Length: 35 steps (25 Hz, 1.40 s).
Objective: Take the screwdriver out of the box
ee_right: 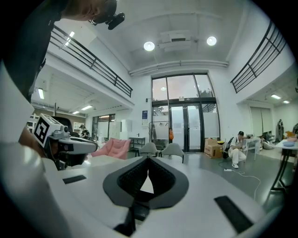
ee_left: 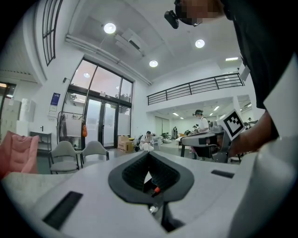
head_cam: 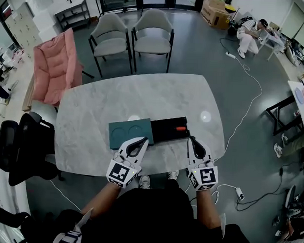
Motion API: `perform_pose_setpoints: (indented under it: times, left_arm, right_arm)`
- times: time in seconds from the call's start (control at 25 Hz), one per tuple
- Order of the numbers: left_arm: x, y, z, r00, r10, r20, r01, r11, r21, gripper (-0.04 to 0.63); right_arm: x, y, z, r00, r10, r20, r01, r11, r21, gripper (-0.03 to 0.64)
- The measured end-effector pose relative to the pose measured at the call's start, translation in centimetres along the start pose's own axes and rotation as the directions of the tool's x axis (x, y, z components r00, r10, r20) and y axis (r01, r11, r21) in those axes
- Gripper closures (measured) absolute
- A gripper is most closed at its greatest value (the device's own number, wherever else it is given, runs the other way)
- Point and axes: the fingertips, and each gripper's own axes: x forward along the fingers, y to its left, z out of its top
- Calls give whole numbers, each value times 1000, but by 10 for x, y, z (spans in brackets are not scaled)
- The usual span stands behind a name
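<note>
Screwdriver [head_cam: 180, 128] lies flat in the open black box [head_cam: 161, 132] on the table [head_cam: 143, 96]. Its long axis runs along the box's length, left to right in head view. Orange handle sits near the box's right end; shaft too dark to tell. Teal lid [head_cam: 126, 132] touches the box's left side. My left hand-held gripper [head_cam: 144, 141] and right hand-held gripper [head_cam: 191, 139] are both clenched on nothing, by the box's near edge.
</note>
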Motion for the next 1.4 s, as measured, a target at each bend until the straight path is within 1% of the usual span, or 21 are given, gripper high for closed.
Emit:
perform_pose_setpoints:
  times: [0.16, 0.32, 0.48, 0.56, 0.68, 0.8, 0.88, 0.96, 1.04, 1.12, 1.16, 1.24, 1.32, 1.4]
  left_arm:
    - [19, 4, -3, 999, 32, -8, -32, 999, -12, 589]
    - [34, 7, -6, 998, 62, -25, -63, 998, -25, 589]
    - [47, 10, -1, 995, 98, -21, -98, 995, -17, 589]
    - [50, 13, -1, 994, 111, -22, -111, 994, -18, 589]
    - [54, 17, -5, 991, 128, -28, -129, 991, -25, 589]
    - [54, 20, -12, 988, 149, -47, -150, 988, -32, 589]
    - [54, 21, -15, 986, 159, -55, -161, 986, -35, 589]
    - [56, 20, -19, 985, 163, -58, -166, 985, -39, 589]
    - [56, 20, -24, 983, 171, -71, -175, 984, -47, 589]
    - [54, 21, -27, 980, 184, -75, -188, 981, -52, 589]
    - [53, 22, -28, 979, 191, -72, -195, 979, -55, 589]
    - [50, 22, -32, 977, 202, -74, -206, 976, -63, 589]
    - [45, 25, -36, 972, 219, -86, -225, 972, -68, 589]
    - [43, 28, -35, 967, 239, -91, -246, 967, -70, 589]
  right_arm:
    - [19, -13, -11, 997, 68, -19, -68, 998, 20, 594]
    - [37, -19, -29, 985, 150, -90, -150, 989, -3, 594]
    - [51, -19, -54, 948, 267, -173, -271, 963, 3, 594]
    - [55, -19, -67, 927, 306, -218, -312, 950, 8, 594]
    - [62, -21, -92, 901, 318, -297, -343, 939, -35, 594]
    - [69, -28, -119, 880, 299, -368, -363, 924, -119, 594]
    - [75, -32, -135, 863, 286, -416, -382, 909, -169, 593]
    - [79, -38, -150, 837, 273, -474, -413, 884, -219, 592]
    - [83, -38, -166, 801, 272, -534, -462, 848, -260, 588]
    - [87, -37, -180, 761, 277, -587, -516, 807, -287, 523]
    - [90, -37, -187, 742, 278, -610, -538, 789, -296, 501]
    - [95, -38, -199, 711, 270, -649, -577, 753, -318, 482]
    - [101, -40, -210, 678, 258, -688, -618, 707, -344, 480]
    - [105, -43, -223, 633, 246, -734, -670, 648, -361, 475]
